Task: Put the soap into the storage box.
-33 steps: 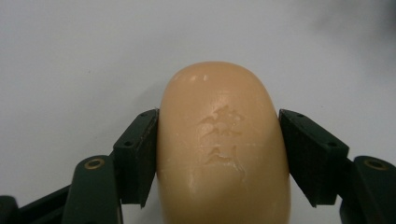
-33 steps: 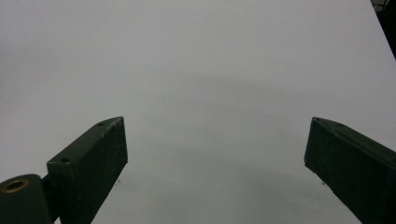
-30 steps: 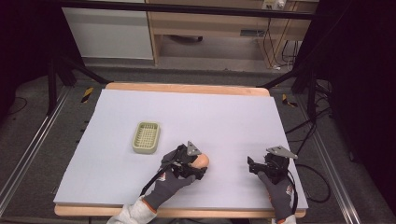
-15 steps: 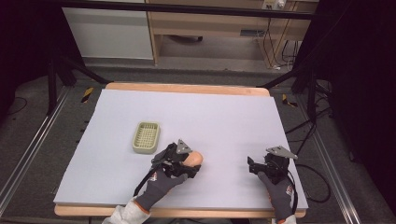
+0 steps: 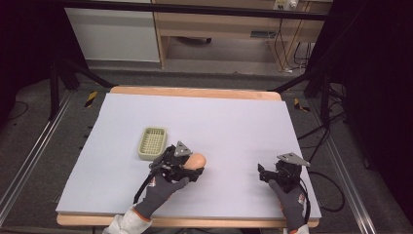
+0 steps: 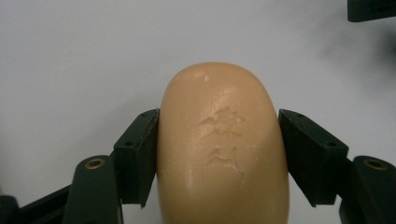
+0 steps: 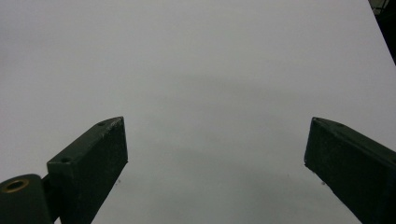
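Scene: a person at a table covered in a pale grey sheet, a two-jaw gripper in each gloved hand, forearms entering from the near edge.

Left gripper: clamped on a soap, a tan, rounded bar. In the left gripper view the two black pads press flat against the bar's long sides, and the bar stands out beyond them toward the sheet.

Soap: held in the left gripper over the near-left part of the table, just right of the basket. Its upper face carries raised stamped characters, slightly worn. Whether its underside touches the sheet cannot be told.

Basket: a small, pale green, slotted tray lying flat on the sheet, just beyond and left of the left gripper, apart from the soap.

Right gripper: over the near-right part of the table, well apart from the soap and basket. In the right gripper view its jaws stand wide, with bare grey sheet between them and nothing held.

Hands: the left hand and right hand both wear dark grey gloves; a cable trails from each gripper.

Surroundings: a wooden table edge shows along the far and near sides; beyond it, a dark floor, cables and a light wooden cabinet.
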Tool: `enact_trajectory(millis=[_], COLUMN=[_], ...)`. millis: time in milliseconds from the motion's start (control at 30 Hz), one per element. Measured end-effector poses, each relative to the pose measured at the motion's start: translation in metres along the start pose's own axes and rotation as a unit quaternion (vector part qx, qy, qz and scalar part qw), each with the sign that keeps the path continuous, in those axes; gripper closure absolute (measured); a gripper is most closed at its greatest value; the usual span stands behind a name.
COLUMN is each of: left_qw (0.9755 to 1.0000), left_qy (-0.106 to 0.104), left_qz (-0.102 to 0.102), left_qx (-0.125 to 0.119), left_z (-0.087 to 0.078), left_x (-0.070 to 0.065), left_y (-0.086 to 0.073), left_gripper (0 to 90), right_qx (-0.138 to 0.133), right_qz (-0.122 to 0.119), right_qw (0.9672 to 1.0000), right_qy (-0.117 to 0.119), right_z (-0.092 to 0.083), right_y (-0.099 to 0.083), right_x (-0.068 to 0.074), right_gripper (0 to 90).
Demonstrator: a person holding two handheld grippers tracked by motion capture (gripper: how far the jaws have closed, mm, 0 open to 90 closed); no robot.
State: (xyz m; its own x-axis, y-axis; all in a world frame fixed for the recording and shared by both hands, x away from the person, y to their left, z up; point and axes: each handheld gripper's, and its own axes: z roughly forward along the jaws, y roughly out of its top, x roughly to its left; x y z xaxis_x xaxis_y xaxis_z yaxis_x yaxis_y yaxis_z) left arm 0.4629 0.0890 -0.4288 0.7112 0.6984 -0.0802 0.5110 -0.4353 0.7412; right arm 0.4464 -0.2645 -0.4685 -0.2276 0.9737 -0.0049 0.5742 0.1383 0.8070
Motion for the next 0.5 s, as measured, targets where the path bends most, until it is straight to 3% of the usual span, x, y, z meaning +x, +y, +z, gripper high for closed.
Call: enact_trajectory(millis=[500], left_qw=[0.9997], left_qy=[0.007], left_qz=[-0.016], left_qx=[-0.019], left_z=[-0.014], left_x=[0.014], left_y=[0.005], left_gripper=[32.0], right_qx=[0.001], right_qz=[0.000], right_qw=[1.0000], right_qy=[-0.001], right_z=[0.000], right_y=[0.000], right_x=[0.001], right_gripper=[6.5])
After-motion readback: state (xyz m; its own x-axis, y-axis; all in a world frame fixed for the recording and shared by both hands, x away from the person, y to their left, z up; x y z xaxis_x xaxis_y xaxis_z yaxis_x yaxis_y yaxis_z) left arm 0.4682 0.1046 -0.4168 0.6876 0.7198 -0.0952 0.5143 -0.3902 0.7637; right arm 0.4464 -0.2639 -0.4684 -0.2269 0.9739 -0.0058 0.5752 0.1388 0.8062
